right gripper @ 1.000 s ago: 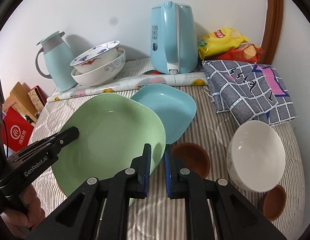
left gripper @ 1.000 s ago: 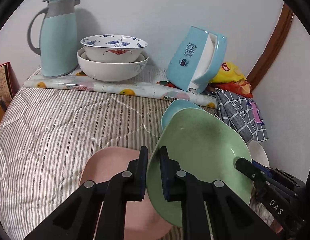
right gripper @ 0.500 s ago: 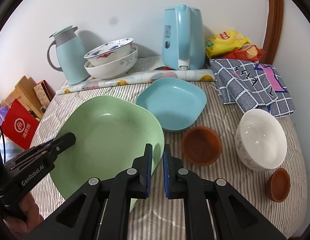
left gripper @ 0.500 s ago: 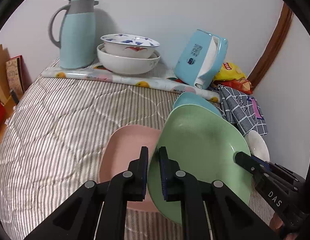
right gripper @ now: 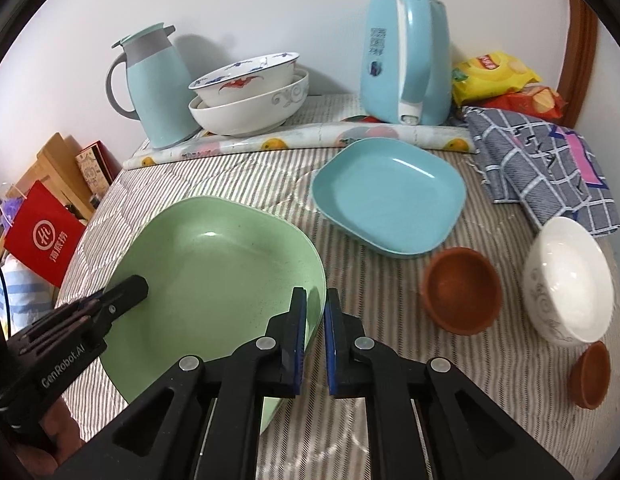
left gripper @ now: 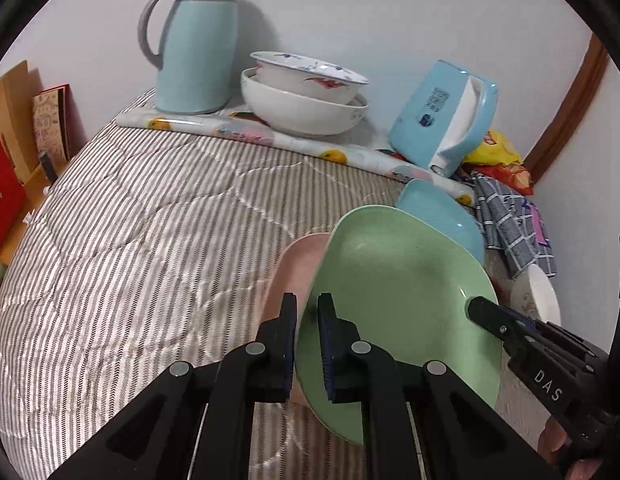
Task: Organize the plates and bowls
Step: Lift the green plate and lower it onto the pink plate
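Both grippers hold one green plate (left gripper: 398, 288) by opposite rims, above a pink plate (left gripper: 297, 264) that lies on the striped cloth. My left gripper (left gripper: 307, 316) is shut on its left rim. My right gripper (right gripper: 316, 312) is shut on its right rim, and the green plate (right gripper: 213, 276) fills the lower left of the right wrist view. A blue plate (right gripper: 390, 196) lies behind it. A brown bowl (right gripper: 462, 290), a white bowl (right gripper: 568, 280) and a small brown dish (right gripper: 594, 374) sit to the right. Two stacked white bowls (right gripper: 249, 96) stand at the back.
A teal jug (right gripper: 153, 84) and a blue kettle (right gripper: 406, 56) stand at the back by the wall. A checked cloth (right gripper: 542, 160) and snack bags (right gripper: 502, 80) lie at the back right. A red bag (right gripper: 45, 232) and boxes stand off the left edge.
Both grippers have carried the green plate leftward and back from the blue plate, over the pink plate. The pink plate is now mostly covered. Both grips are unchanged.
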